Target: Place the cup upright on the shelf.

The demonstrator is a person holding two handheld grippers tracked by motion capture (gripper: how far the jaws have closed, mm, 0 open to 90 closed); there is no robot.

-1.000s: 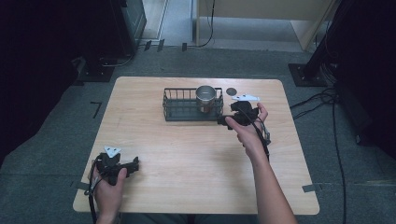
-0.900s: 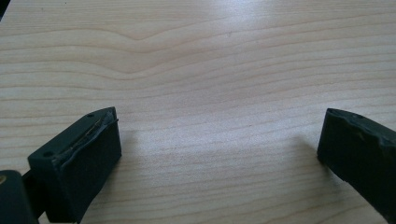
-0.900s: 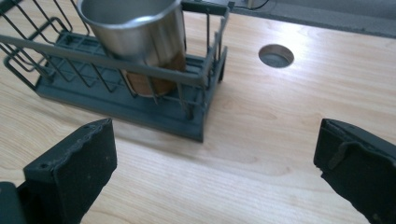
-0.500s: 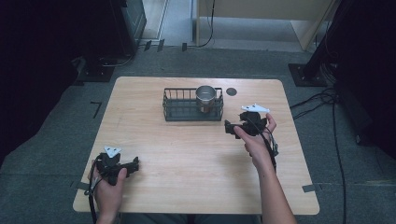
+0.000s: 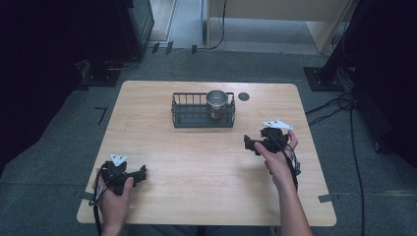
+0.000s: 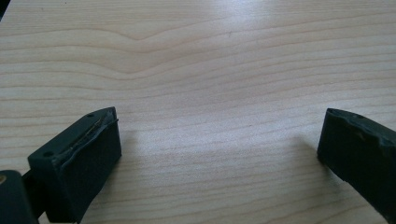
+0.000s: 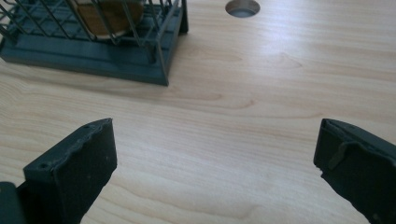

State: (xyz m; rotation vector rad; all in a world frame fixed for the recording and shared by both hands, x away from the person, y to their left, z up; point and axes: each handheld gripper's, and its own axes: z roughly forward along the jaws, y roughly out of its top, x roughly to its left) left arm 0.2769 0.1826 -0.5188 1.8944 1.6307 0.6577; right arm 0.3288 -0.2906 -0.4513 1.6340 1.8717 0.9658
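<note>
From the high view I see the metal cup (image 5: 215,102) standing in the right end of the wire basket (image 5: 189,117) at the far middle of the table (image 5: 196,167), my right gripper (image 5: 250,143) near the basket's right front corner and my left gripper (image 5: 140,173) well apart at the near left. In the left gripper view my jaws stand wide apart over bare wood. In the right gripper view they gape just as wide with nothing between them, the basket (image 7: 93,56) and cup (image 7: 105,14) ahead to the left, beside a round hole (image 7: 242,7) in the tabletop.
</note>
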